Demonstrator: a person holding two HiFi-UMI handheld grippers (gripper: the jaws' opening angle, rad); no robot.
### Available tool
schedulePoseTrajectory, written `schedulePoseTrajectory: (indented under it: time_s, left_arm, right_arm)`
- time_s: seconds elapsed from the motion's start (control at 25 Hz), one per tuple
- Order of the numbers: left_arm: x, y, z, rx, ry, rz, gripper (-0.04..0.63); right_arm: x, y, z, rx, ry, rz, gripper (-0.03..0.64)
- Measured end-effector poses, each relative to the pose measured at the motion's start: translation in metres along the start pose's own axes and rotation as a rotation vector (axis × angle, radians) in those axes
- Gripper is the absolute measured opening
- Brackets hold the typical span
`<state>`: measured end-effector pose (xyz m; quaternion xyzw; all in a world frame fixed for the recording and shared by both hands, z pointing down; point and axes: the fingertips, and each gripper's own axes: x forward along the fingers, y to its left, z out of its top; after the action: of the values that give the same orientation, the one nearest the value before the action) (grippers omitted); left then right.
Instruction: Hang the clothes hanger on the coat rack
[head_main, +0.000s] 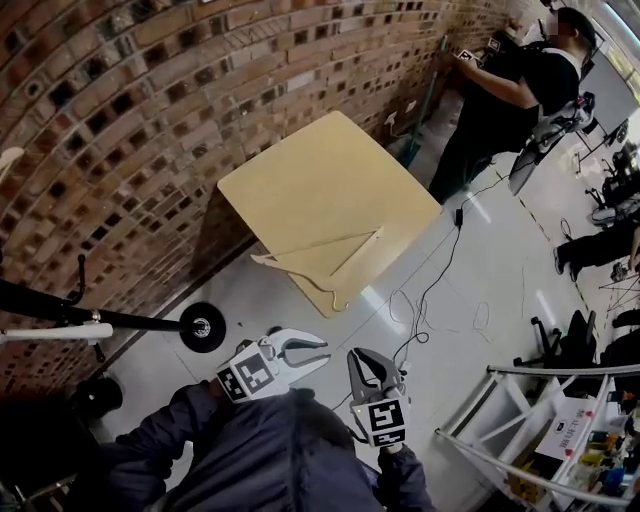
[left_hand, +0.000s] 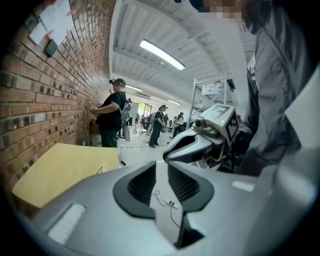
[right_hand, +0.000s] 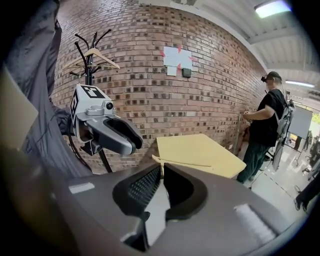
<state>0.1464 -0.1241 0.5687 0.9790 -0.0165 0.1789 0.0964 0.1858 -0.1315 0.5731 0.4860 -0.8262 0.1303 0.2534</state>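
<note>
On the near edge of the pale square wooden table (head_main: 320, 170), the light wooden clothes hanger (head_main: 325, 243) was laid flat, crosswise ahead of the left gripper (head_main: 305, 350), judged nearer, and right gripper (head_main: 365, 372), both held slightly parted, empty.

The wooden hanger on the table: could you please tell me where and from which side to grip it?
Probably the neck, where both arms meet at the hook. The hanger lies flat on the table with that end at the near corner, so come from the near side, low along the tabletop. The rest lies flat, leaving no room beneath.
</note>
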Motion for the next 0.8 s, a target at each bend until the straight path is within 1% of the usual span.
schedulePoseTrajectory:
  time_s: [0.08,0.16,0.24,0.32,0.44,0.68,0.8]
  left_arm:
    - [-0.003,0.019,0.002,0.014,0.000,0.007,0.080]
    - [-0.008,0.038,0.004,0.026,-0.002,0.014,0.081]
    - [-0.014,0.057,0.006,0.034,-0.010,0.017,0.083]
    - [-0.020,0.073,0.010,0.048,-0.019,0.019,0.100]
    - [-0.030,0.095,0.012,0.052,-0.030,0.022,0.121]
    - [-0.040,0.127,0.002,0.020,-0.041,0.041,0.124]
    - [-0.041,0.138,-0.002,0.016,-0.033,0.054,0.124]
  right_arm:
    - [0.015,-0.006,0.010,-0.015,0.005,0.005,0.026]
    - [0.031,-0.011,0.021,-0.031,0.015,0.013,0.050]
    - [0.047,-0.015,0.031,-0.049,0.030,0.023,0.089]
    - [0.062,-0.019,0.040,-0.065,0.044,0.029,0.097]
    - [0.083,-0.024,0.050,-0.091,0.065,0.035,0.097]
    - [0.116,-0.031,0.059,-0.111,0.094,0.044,0.097]
    - [0.126,-0.037,0.056,-0.114,0.116,0.046,0.097]
